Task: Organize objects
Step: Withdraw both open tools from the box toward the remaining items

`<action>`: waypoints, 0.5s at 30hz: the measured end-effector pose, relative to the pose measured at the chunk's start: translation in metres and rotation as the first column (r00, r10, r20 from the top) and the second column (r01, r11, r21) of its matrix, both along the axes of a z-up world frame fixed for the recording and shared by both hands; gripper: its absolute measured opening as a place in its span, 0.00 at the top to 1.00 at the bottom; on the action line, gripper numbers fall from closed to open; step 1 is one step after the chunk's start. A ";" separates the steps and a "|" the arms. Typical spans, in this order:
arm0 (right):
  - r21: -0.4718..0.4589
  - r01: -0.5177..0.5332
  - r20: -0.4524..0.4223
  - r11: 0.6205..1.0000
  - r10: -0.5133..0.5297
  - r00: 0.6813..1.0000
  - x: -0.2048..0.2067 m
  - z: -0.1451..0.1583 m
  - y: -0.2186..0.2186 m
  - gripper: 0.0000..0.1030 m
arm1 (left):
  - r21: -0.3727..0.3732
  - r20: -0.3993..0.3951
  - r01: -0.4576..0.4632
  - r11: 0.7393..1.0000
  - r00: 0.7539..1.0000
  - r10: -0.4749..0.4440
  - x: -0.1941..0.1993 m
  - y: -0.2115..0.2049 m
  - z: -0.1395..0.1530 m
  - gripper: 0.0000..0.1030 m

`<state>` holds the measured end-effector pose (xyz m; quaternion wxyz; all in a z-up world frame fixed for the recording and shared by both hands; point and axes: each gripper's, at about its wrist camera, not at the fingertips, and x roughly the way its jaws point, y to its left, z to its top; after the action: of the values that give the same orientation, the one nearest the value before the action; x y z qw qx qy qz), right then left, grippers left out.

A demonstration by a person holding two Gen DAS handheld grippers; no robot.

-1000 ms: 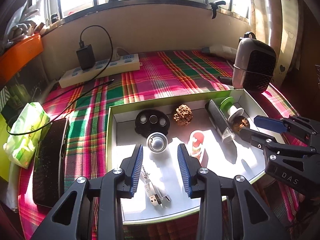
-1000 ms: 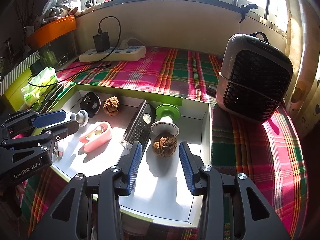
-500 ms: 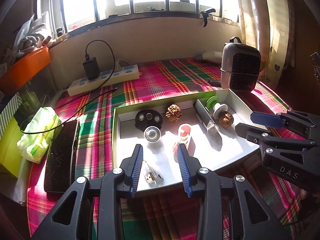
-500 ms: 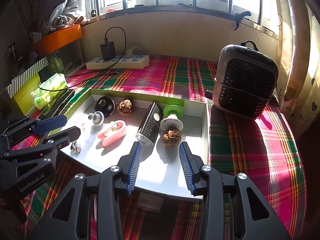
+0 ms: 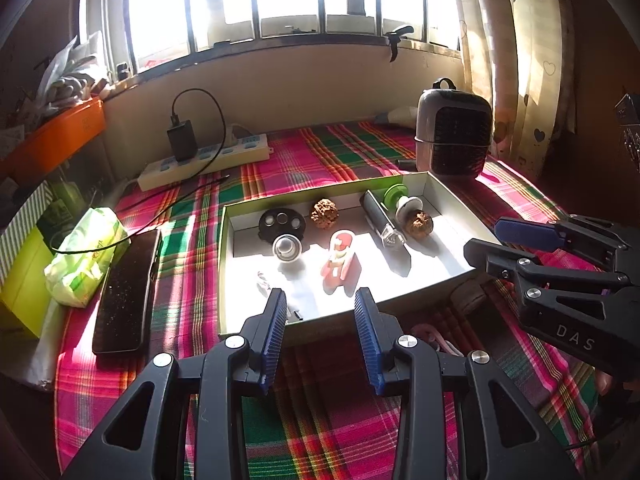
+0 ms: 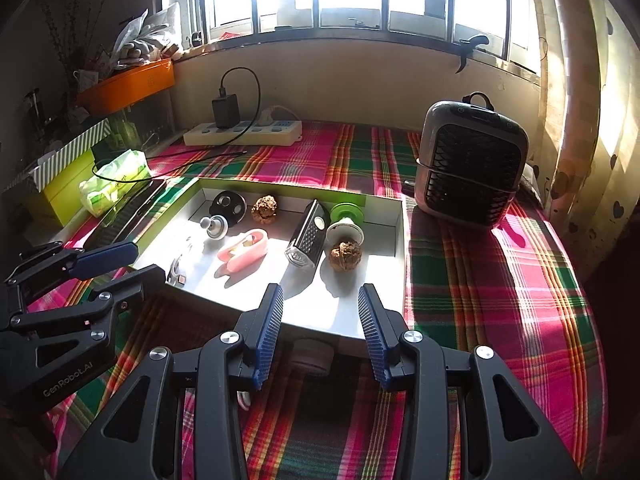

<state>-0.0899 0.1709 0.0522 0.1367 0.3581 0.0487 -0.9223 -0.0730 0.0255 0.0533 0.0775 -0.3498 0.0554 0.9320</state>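
Both tongs (image 5: 320, 332) (image 6: 320, 328) farther back from the tray (image 5: 452, 200) than before, parted, empty.

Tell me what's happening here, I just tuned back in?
A person holds a hand-held gripper in each hand above the plaid cloth. The left hand-held gripper and right hand-held gripper are both open and empty, near the front edge of the shallow white tray. Inside it lie a pink plastic case, a black mesh-covered flashlight, two wrinkled brown walnuts and other small items, none being touched.
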 end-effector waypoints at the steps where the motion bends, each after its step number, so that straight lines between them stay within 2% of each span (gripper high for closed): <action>1: -0.002 0.000 0.001 1.000 0.000 1.000 0.002 0.000 0.000 0.61 | 0.005 0.003 0.005 1.000 1.000 -0.005 0.002 0.000 0.000 0.67; 11: -0.014 0.016 0.014 1.000 -0.015 1.000 0.017 -0.005 0.011 0.61 | 0.037 0.031 0.016 0.999 0.999 -0.017 0.015 0.002 -0.006 0.67; 15: -0.018 0.024 0.019 1.000 -0.024 1.000 0.022 -0.008 0.017 0.61 | 0.084 0.059 0.018 0.996 0.998 -0.023 0.019 -0.002 -0.013 0.67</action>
<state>-0.0675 0.1877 0.0437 0.1295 0.3659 0.0346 -0.9210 -0.0539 0.0235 0.0401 0.1034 -0.3734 0.0178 0.9217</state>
